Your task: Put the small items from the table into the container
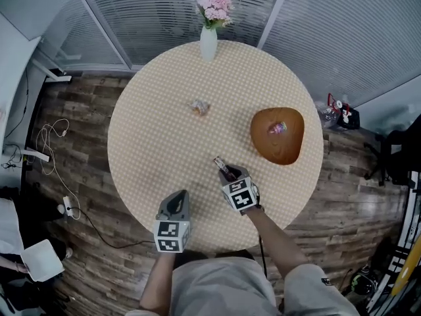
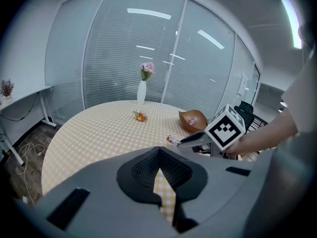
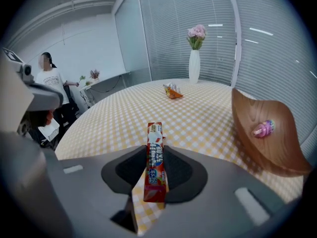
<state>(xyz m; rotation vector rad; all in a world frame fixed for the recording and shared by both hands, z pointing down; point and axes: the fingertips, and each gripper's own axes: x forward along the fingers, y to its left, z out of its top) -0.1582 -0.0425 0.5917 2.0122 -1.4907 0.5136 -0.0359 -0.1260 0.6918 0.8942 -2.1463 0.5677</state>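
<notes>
My right tongs grip a red candy stick; the wooden bowl sits at two o'clock. My left tongs are clenched, empty.

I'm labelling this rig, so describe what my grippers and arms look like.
Both the left gripper and right gripper are grey shells with dark ribbed pads, each carrying a white cube of black square markers. The right arm's short sleeve is light grey.

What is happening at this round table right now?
A person works with two handheld grippers. The right gripper has its fingers closed on a red candy stick pack, short of the wooden bowl. One pink wrapped candy already lies in it; another wrapped candy waits on the table near the vase. The left gripper is shut and empty.
</notes>
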